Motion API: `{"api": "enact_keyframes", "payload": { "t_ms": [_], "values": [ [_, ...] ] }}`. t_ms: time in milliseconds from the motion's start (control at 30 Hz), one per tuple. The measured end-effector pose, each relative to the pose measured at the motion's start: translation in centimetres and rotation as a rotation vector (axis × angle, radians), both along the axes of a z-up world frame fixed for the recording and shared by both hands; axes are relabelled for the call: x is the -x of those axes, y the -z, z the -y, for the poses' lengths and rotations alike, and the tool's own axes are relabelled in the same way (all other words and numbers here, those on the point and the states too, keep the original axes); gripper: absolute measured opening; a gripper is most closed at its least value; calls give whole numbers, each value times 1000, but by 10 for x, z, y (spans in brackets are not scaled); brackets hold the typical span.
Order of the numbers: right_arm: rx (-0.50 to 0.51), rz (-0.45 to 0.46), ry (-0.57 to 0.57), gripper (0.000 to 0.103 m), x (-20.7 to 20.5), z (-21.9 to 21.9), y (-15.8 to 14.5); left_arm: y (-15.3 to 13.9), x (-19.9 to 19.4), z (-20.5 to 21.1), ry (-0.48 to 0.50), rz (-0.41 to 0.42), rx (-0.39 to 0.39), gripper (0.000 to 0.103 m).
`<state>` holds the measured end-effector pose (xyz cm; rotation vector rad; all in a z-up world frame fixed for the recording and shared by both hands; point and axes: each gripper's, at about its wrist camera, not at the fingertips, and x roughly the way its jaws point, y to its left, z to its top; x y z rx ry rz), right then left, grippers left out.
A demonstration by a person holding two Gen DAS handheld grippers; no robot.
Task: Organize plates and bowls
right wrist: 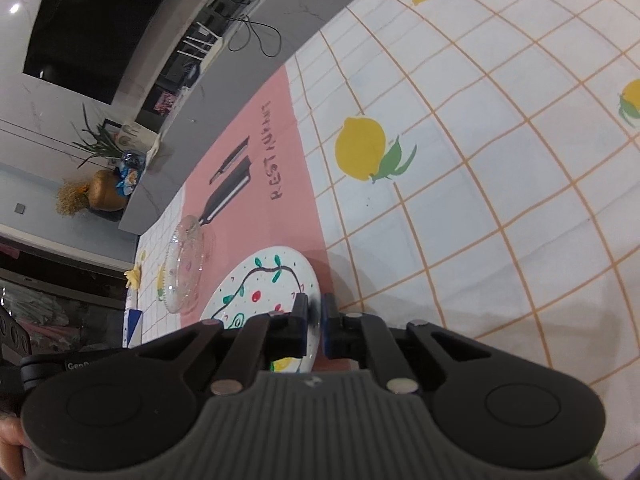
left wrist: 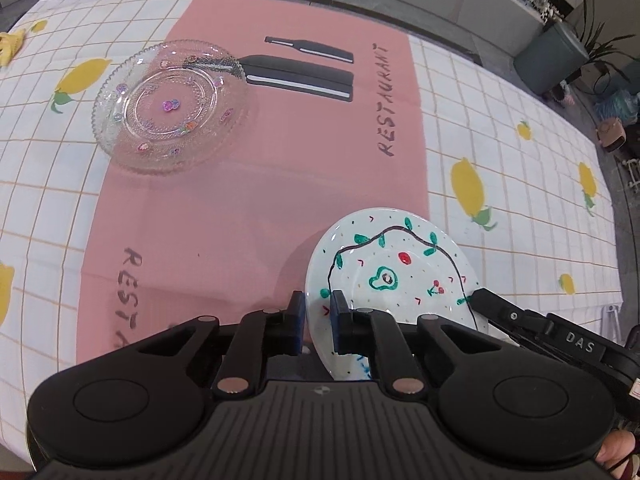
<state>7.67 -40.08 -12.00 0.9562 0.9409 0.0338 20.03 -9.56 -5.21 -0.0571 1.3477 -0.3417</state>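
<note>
Grippers, 2, both pinch the painted plate (left wrist: 394, 268): left gripper (left wrist: 319, 312) at its 7 o'clock rim, right gripper (right wrist: 314, 316) opposite, jaws nearly closed. Glass plate (left wrist: 170, 106) sits on the mat (left wrist: 280, 168) at 10 o'clock.

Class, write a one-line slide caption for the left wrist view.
Both grippers pinch the painted white plate over the pink placemat; a glass plate waits beyond.

"RESTAURANT" on pink placemat (left wrist: 248, 200); partly cut-off "RESTA" at its near edge. "DAS" on right gripper (left wrist: 480, 294).
</note>
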Motion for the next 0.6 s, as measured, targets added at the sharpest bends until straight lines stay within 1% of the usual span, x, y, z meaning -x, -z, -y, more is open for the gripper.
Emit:
{"api": "enact_keyframes", "payload": {
  "t_ms": [233, 400, 533, 600],
  "values": [
    [24, 22, -17, 5, 19, 1, -10, -20, 36, 0, -6, 56, 25, 12],
    [27, 45, -42, 6, 44, 4, -18, -31, 63, -6, -16, 79, 76, 12],
    [51, 68, -62, 6, 61, 7, -25, -38, 89, -6, -26, 111, 115, 12],
    [55, 77, -65, 6, 69, 9, -28, -39, 103, -6, -27, 128, 120, 11]
  ]
}}
